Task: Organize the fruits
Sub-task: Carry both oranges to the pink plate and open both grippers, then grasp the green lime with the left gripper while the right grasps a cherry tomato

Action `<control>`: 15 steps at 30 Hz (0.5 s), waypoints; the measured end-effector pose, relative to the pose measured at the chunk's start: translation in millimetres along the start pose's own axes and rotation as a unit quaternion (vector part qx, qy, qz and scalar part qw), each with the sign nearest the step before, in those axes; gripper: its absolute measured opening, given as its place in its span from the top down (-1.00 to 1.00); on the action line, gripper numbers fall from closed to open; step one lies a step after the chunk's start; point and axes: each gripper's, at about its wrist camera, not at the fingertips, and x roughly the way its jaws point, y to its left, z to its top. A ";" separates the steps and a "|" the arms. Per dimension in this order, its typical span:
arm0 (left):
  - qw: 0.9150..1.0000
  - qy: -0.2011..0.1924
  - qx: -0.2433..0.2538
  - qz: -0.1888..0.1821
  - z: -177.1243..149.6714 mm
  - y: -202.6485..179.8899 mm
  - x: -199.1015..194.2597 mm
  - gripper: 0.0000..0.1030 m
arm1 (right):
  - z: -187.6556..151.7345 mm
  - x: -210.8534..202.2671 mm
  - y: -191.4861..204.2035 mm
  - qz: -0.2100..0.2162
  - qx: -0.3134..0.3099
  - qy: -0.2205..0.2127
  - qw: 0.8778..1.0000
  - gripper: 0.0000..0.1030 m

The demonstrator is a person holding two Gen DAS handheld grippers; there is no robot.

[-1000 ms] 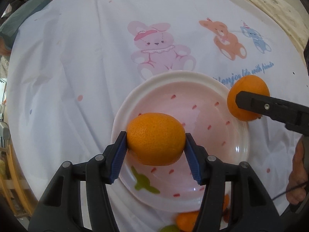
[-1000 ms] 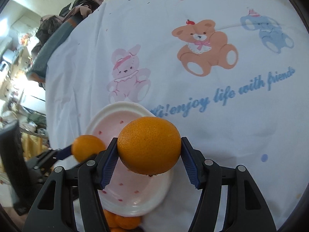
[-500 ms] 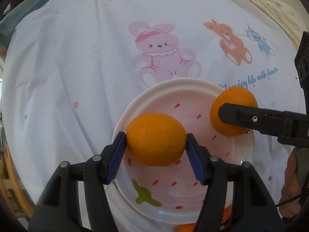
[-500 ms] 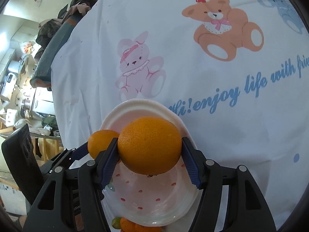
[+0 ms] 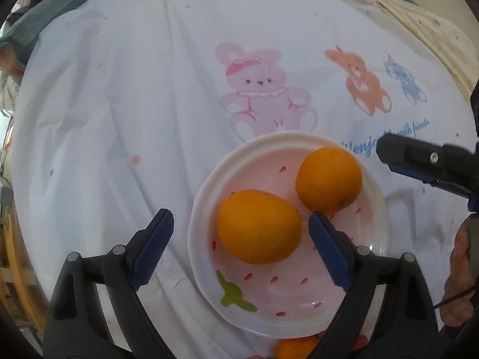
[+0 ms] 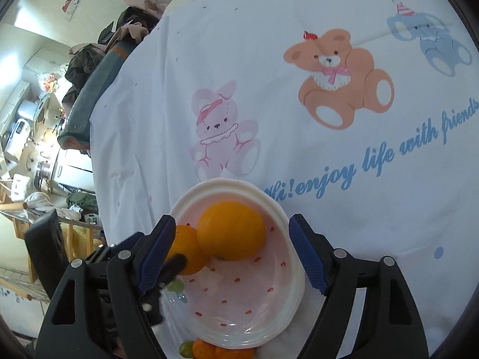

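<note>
Two oranges lie in a white plate (image 5: 206, 185) with a pink, strawberry-dotted bottom. In the left wrist view the nearer orange (image 5: 259, 226) rests between the jaws of my left gripper (image 5: 239, 227). These jaws are opening, and both blue pads stand off the fruit. The second orange (image 5: 328, 179) sits at the plate's far right. In the right wrist view it is the big orange (image 6: 230, 230) below my right gripper (image 6: 232, 233), whose jaws are also opening and clear of it. The other orange (image 6: 187, 254) is half hidden behind my left pad.
The plate stands on a white cloth (image 5: 149, 104) printed with a pink rabbit and bears. Small oranges (image 6: 221, 351) and a green fruit (image 6: 187, 348) lie just past the plate's near rim. A hand (image 5: 461, 269) shows at the right edge. Furniture and clutter (image 6: 45, 149) lie beyond the cloth's left edge.
Both grippers brought their oranges over the plate, then opened. Each orange dropped out of the pads and now lies in the plate.
</note>
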 end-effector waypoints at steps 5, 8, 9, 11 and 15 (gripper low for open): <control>1.000 -0.003 -0.014 -0.003 2.0 7.2 -6.3 -0.74 | -1.7 -8.4 4.2 -0.001 -0.007 -0.006 1.000 -0.56; 1.000 -0.017 -0.020 -0.003 2.1 10.6 -19.2 -0.74 | -3.5 -19.3 7.3 0.001 -0.008 -0.017 1.000 -0.56; 1.000 -0.021 -0.023 -0.001 1.6 12.5 -25.2 -0.74 | -4.3 -23.0 8.4 0.003 -0.007 -0.019 1.000 -0.56; 0.999 -0.028 -0.034 -0.001 1.5 16.0 -35.1 -0.74 | -6.6 -33.4 10.3 0.002 -0.002 -0.022 1.000 -0.56; 0.998 -0.046 -0.035 0.009 1.2 11.6 -57.8 -0.74 | -9.9 -56.1 24.0 0.002 0.006 -0.033 0.999 -0.57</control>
